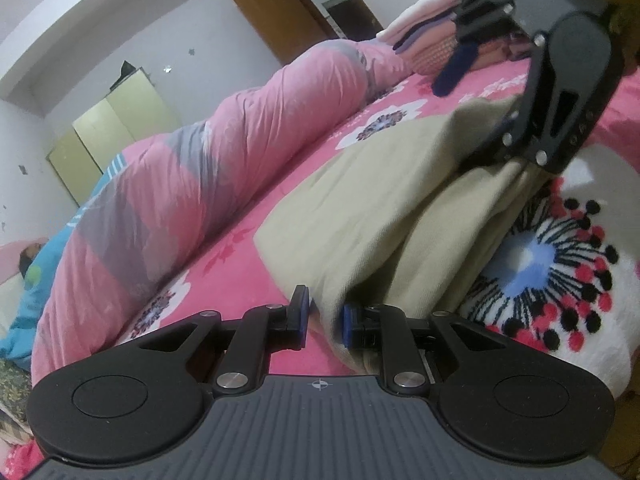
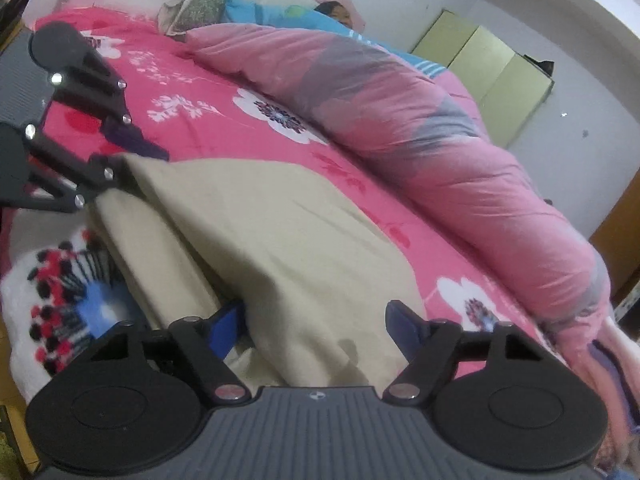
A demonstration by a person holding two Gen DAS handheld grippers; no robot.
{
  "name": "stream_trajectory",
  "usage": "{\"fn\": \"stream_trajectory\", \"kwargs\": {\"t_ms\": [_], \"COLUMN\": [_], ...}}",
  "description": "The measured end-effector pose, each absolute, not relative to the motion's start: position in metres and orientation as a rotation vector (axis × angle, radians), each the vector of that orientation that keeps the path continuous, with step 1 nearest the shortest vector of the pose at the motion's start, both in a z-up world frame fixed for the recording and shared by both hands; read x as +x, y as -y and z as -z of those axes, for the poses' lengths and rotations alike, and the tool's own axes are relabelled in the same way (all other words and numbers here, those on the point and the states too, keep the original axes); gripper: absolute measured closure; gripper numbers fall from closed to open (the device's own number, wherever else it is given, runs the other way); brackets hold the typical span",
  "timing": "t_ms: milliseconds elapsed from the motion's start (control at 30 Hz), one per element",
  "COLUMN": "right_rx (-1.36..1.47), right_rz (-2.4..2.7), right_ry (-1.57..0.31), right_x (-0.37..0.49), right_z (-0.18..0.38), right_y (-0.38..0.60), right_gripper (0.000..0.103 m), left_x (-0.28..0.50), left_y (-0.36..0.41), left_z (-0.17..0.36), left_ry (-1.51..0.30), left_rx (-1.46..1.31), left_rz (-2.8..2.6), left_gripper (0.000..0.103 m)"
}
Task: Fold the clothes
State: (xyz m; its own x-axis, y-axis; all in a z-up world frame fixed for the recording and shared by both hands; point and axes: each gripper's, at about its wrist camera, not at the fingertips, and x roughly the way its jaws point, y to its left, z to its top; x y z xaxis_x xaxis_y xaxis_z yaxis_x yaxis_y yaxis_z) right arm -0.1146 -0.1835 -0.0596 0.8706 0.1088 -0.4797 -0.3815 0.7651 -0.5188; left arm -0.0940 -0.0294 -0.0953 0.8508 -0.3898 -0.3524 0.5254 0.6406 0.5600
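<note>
A beige garment (image 1: 372, 200) lies partly folded on the pink flowered bedspread (image 1: 248, 240), its near edge lifted. My left gripper (image 1: 325, 316) is shut on the beige garment's edge, with the cloth pinched between its blue pads. In the right wrist view the left gripper (image 2: 128, 156) holds the far corner of the garment (image 2: 280, 232). My right gripper (image 2: 316, 328) is open wide, cloth lying between its fingers and draped over the left one. From the left wrist view the right gripper (image 1: 472, 116) shows one finger raised clear and the other under the fabric.
A rolled pink and grey quilt (image 1: 224, 160) runs along the far side of the bed. Folded clothes (image 1: 432, 20) are stacked at one end. A person in blue (image 2: 320, 12) lies at the other end beside a pillow (image 2: 200, 0). A yellow wardrobe (image 2: 488, 76) and a wooden door (image 1: 280, 12) line the walls.
</note>
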Motion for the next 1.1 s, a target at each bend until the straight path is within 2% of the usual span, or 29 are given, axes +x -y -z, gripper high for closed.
{"fn": "stream_trajectory", "kwargs": {"t_ms": [167, 333, 533, 667, 833, 1033, 1100], "right_rx": [-0.554, -0.363, -0.318, -0.347, -0.327, -0.313, -0.236], "right_rz": [-0.133, -0.010, -0.017, -0.015, 0.003, 0.037, 0.022], "right_ry": [-0.374, -0.334, -0.311, -0.295, -0.300, -0.239, -0.200], "right_x": [-0.118, -0.120, -0.142, -0.154, -0.169, -0.191, -0.192], "right_z": [0.059, 0.088, 0.081, 0.079, 0.074, 0.050, 0.036], "right_y": [0.183, 0.192, 0.205, 0.206, 0.210, 0.213, 0.216], "right_gripper": [0.024, 0.020, 0.012, 0.007, 0.007, 0.008, 0.015], "left_x": [-0.094, -0.094, -0.094, -0.092, -0.092, -0.089, -0.085], "left_y": [0.030, 0.028, 0.003, -0.021, -0.042, -0.034, -0.019], "left_z": [0.095, 0.096, 0.076, 0.064, 0.042, 0.017, 0.022], "left_ry": [-0.188, -0.207, -0.269, -0.369, -0.425, -0.349, -0.365], "left_rx": [0.703, 0.662, 0.516, 0.333, 0.097, -0.046, 0.006], "left_rz": [0.540, 0.548, 0.593, 0.610, 0.600, 0.652, 0.626], "left_gripper": [0.085, 0.084, 0.068, 0.067, 0.067, 0.067, 0.067]}}
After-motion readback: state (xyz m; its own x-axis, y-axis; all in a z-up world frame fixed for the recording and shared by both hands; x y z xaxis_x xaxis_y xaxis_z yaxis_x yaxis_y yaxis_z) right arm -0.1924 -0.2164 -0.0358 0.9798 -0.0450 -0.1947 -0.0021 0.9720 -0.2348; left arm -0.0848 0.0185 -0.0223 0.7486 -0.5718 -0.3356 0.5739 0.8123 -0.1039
